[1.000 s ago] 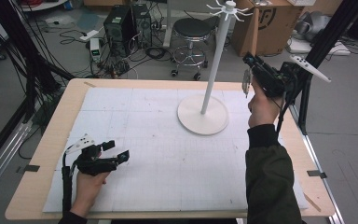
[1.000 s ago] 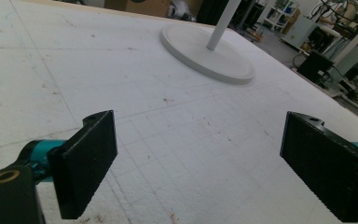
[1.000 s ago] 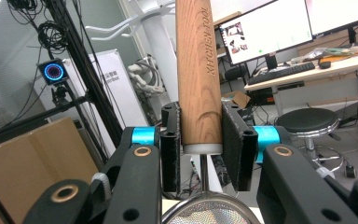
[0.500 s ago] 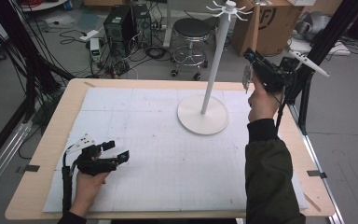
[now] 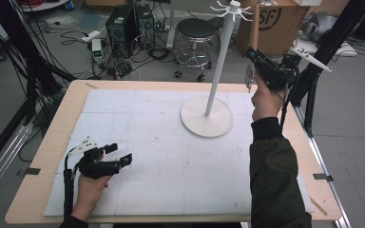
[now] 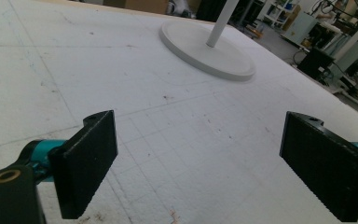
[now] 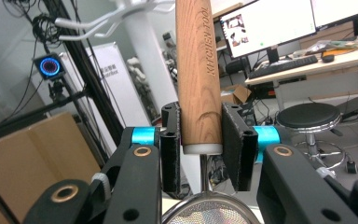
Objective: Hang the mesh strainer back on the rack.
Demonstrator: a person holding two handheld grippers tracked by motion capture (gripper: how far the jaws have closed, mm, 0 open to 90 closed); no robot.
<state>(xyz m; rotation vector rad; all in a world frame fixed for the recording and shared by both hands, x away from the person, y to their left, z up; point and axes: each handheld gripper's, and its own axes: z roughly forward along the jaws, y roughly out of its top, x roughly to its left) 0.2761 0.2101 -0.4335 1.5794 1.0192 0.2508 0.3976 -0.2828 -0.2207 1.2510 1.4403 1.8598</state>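
My right gripper (image 5: 253, 61) is raised at the table's right side, beside the white hook stand (image 5: 221, 61). It is shut on the wooden handle (image 7: 198, 70) of a small mesh strainer (image 7: 209, 212). The handle points upward between the jaws and the mesh bowl (image 5: 249, 78) hangs below them. The stand's hooks (image 7: 121, 14) show just up and left of the handle. My left gripper (image 5: 120, 154) rests low on the white mat at the front left. It is open, with nothing between its pads (image 6: 91, 163).
The stand's round base (image 5: 206, 116) sits on the white mat (image 5: 171, 180) at the back right, also seen ahead of the left gripper as a disc (image 6: 207, 46). A stool (image 5: 197, 33), computer cases and cables lie on the floor beyond the table.
The right gripper has edged a little upward with the strainer. The left gripper has stayed where it was.
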